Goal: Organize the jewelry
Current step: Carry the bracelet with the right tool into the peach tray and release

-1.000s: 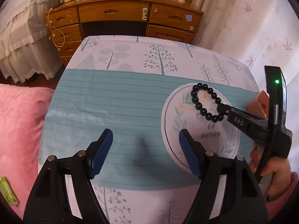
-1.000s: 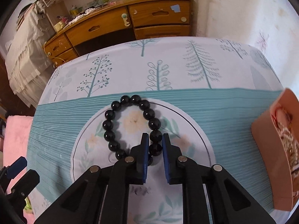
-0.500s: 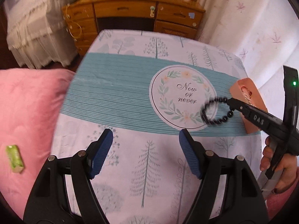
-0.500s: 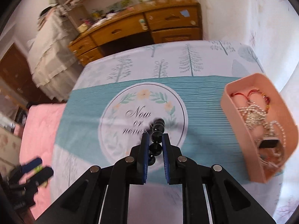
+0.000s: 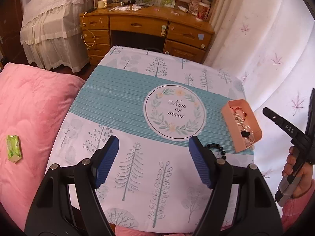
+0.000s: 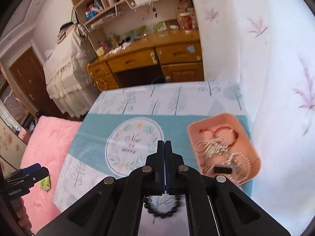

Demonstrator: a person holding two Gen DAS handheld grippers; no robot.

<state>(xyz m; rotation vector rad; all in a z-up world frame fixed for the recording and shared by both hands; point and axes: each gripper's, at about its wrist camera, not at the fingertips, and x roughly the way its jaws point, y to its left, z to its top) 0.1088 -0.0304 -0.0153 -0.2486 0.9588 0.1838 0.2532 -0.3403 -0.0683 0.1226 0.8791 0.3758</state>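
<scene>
One printed tablecloth (image 5: 149,106), wooden desk (image 5: 145,25) behind

The left hand-held gripper (image 5: 153,162) hung wide open above the counter (image 5: 137,177). A black bead bracelet (image 5: 216,150) lay just beside the pink tray (image 5: 230,122) of jewelry, partly hidden by one finger.

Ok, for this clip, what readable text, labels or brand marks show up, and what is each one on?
"Now or never": script inside the round floral wreath emblem on the teal and white tree-print tablecloth.
"DAS": white letters on the black right gripper, seen from the left wrist.
"GenRobot.AI", roughly; small and partly unclear: on the black left gripper, seen from the right wrist.
Too small or blurred: green packet on the pink quilt, book spines on the shelf.
</scene>
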